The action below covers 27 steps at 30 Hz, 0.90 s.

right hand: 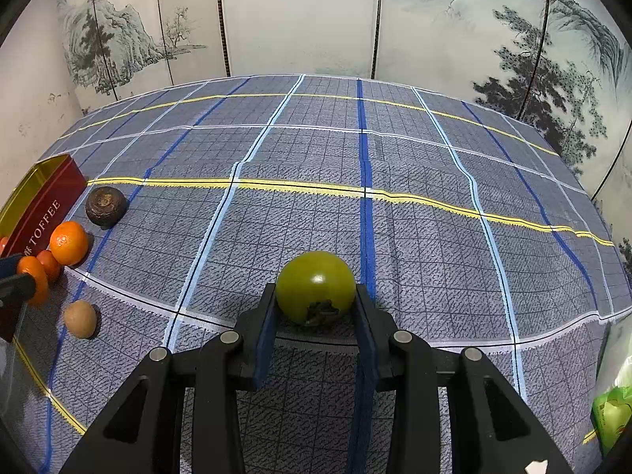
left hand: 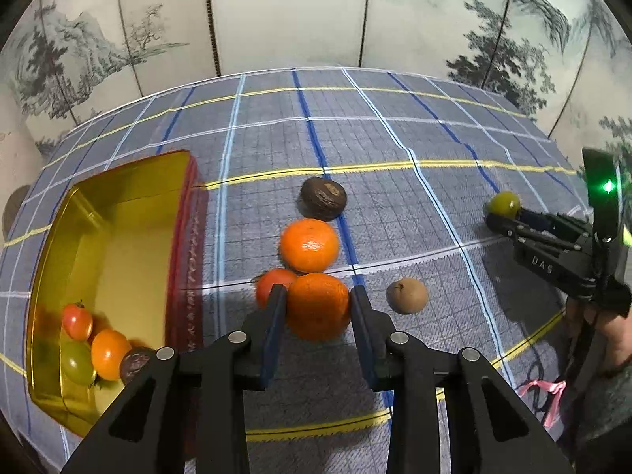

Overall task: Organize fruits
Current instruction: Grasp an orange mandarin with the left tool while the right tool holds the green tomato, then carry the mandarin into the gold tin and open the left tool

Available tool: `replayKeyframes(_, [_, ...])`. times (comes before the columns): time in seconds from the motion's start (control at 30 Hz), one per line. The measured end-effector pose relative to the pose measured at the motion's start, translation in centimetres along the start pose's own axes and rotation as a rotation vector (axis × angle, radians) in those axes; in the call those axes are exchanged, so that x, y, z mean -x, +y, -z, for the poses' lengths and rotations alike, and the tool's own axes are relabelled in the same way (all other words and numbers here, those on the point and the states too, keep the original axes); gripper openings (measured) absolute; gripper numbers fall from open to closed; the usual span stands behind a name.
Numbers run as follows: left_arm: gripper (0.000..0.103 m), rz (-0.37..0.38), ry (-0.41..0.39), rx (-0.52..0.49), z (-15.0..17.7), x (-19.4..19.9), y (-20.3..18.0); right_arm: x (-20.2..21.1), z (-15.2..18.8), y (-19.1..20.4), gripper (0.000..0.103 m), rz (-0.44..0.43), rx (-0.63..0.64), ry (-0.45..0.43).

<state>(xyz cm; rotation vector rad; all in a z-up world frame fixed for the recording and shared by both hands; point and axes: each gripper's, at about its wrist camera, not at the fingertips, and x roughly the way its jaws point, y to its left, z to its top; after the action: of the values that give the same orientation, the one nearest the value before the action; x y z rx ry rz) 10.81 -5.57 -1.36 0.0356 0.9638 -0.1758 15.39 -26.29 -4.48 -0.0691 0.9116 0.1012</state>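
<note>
Left wrist view showed the left hand-held gripper (left hand: 316,308) clenched on one orange mandarin (left hand: 318,306), its blue pads pressed against both sides of the fruit above the checked cloth of the bench (left hand: 395,138). A second mandarin (left hand: 309,245) lay just beyond it, and one red-orange tomato (left hand: 272,286) sat against the held fruit's left side. One dark wrinkled fruit (left hand: 324,198) rested farther back, and one small brown fruit (left hand: 407,296) lay to the right. The gold-lined tin (left hand: 118,181) at the left held four pieces near its close end: one red tomato (left hand: 77,321), one green one (left hand: 77,361), one orange one (left hand: 110,353) and one dark fruit (left hand: 134,363), partly hidden by the gripper. Right wrist view showed the right hand-held gripper (right hand: 316,308) grasping one green tomato (right hand: 315,286), stem end towards the camera, well apart from the tin, whose red side read TOFFEE.
</note>
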Motion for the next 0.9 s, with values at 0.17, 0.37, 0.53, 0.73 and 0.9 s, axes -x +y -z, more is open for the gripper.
replayKeyframes(0.17, [0.034,0.011,-0.033,0.018,-0.4,1.8,1.1,0.0,0.0,0.0,0.034,0.000,0.000,0.000])
replayKeyframes(0.37, [0.034,-0.005,-0.083,0.059,-1.5,3.9,3.8,0.0,0.0,0.0,0.034,0.000,0.000,0.000])
replayKeyframes(0.53, [0.034,-0.068,-0.121,0.107,-2.8,4.8,7.8,0.0,0.0,0.1,0.034,0.002,0.001,0.000])
replayKeyframes(0.73, [0.034,-0.144,-0.107,0.160,-3.2,4.0,13.1,0.0,0.0,0.1,0.034,0.003,0.001,0.000])
replayKeyframes(0.9, [0.034,-0.177,-0.054,0.189,-2.7,1.9,16.5,0.0,0.0,0.1,0.034,0.002,0.001,0.000])
